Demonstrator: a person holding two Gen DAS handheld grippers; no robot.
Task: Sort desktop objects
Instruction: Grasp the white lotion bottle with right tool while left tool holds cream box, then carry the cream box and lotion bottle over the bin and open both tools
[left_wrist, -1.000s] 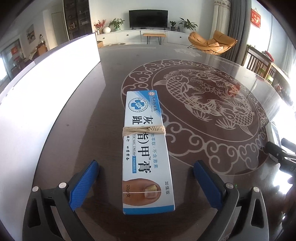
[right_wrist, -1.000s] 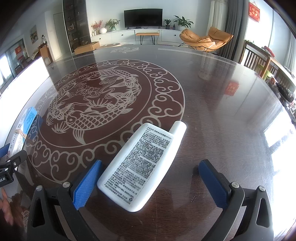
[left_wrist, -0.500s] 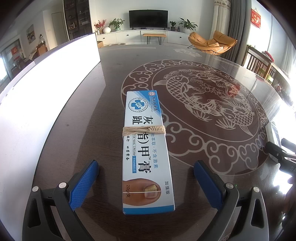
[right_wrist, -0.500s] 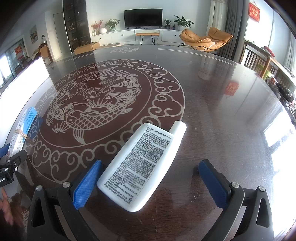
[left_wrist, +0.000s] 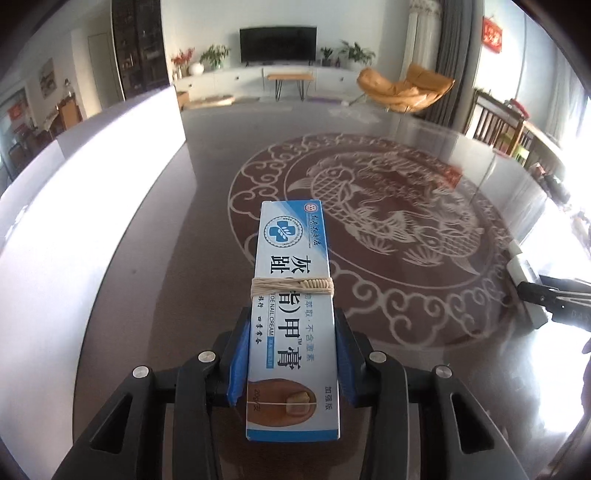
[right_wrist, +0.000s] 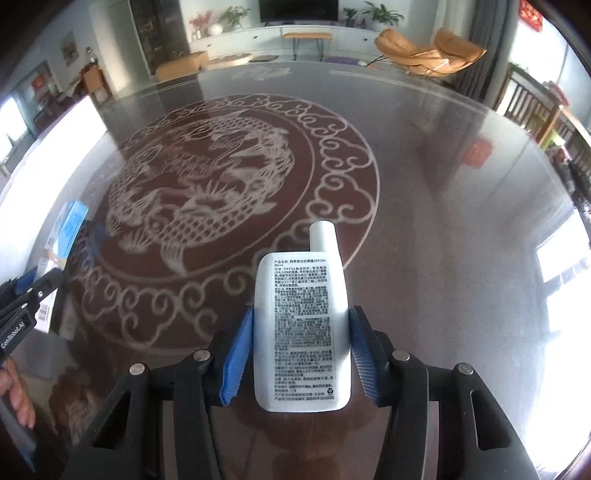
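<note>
A living room runs out behind a dark glossy counter (left_wrist: 155, 258) with a pale fish medallion set into its top, and a tall white panel (left_wrist: 92, 184) stands along its left side.

Your left tool (left_wrist: 291, 363) has just been closing, and now its blue pads are clamped on both long sides of the long blue-and-white cardboard nail-cream box with a rubber band round its middle (left_wrist: 291, 302). The box's long axis runs straight away from you, in line with the tool's fingers, most of its length sticking out past the pads.

Your right tool (right_wrist: 301, 350) has just been closing too, blue pads pressed to the flanks of the flat white plastic bottle with black print on its back (right_wrist: 303, 332). Its cap points away from you, axis along the fingers again.

So each hand has its own object; no reaching across. The white panel lies to the left, much nearer your left hand. If that's the sorting spot, the box looks the easier first delivery. Mind that long overhang when you swing it.
</note>
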